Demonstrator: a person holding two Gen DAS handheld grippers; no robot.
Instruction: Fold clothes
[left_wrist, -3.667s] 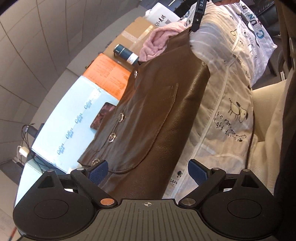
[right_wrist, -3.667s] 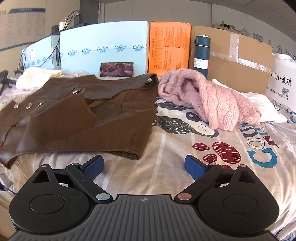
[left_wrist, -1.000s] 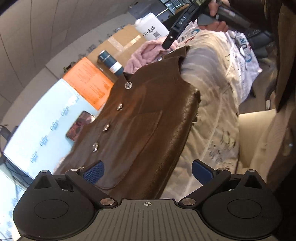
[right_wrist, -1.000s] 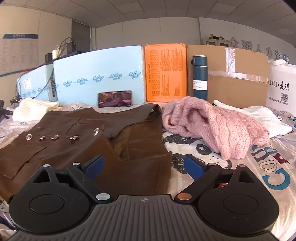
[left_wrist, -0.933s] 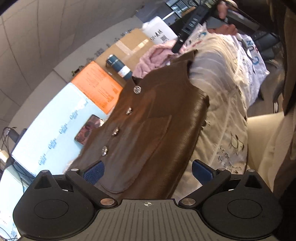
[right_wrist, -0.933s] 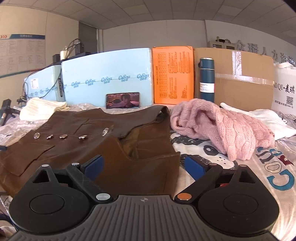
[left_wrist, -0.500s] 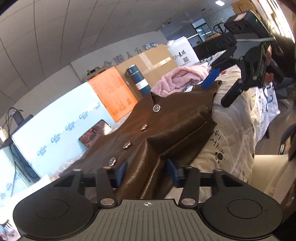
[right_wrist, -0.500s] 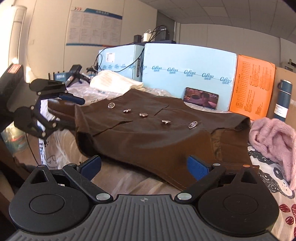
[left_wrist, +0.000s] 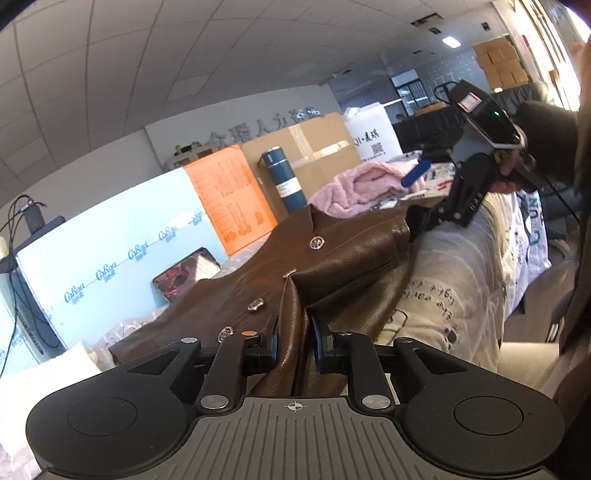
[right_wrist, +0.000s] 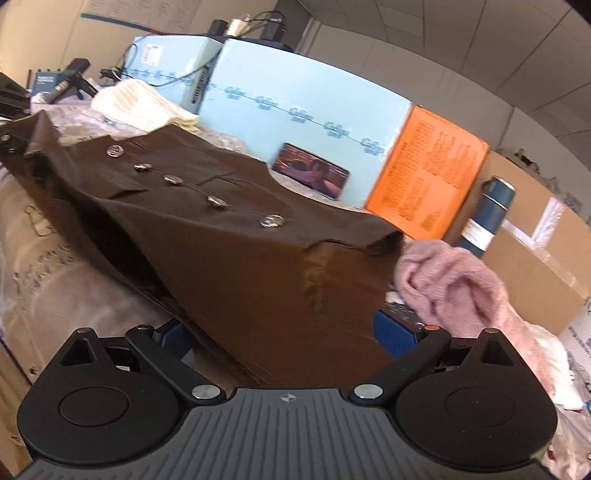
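The left hand-held gripper (left_wrist: 293, 341) is clamped on a pinch of the brown leather vest (left_wrist: 332, 254), near its lower buttoned edge, and the leather rises into a ridge between the pads. The right hand-held gripper (right_wrist: 282, 332) has its fingers spread wide, straddling the vest's shoulder end with the brown panel lying between them; it has not closed on anything yet. The vest lies spread across a bed covered in a printed sheet (left_wrist: 454, 266), its row of metal buttons (right_wrist: 216, 201) facing up. Just beside the collar end sits a pink knitted sweater (right_wrist: 454, 284), unfolded in a heap. Behind stand a dark blue flask (right_wrist: 487, 218), an orange board (right_wrist: 428, 177), a pale blue foam panel (right_wrist: 295, 122) with a phone (right_wrist: 310, 171) leaning on it, and a cream garment (right_wrist: 136, 103) at the far end. By my reckoning the folding has barely begun: one edge is seized, no fold is laid, and the sweater waits untouched.
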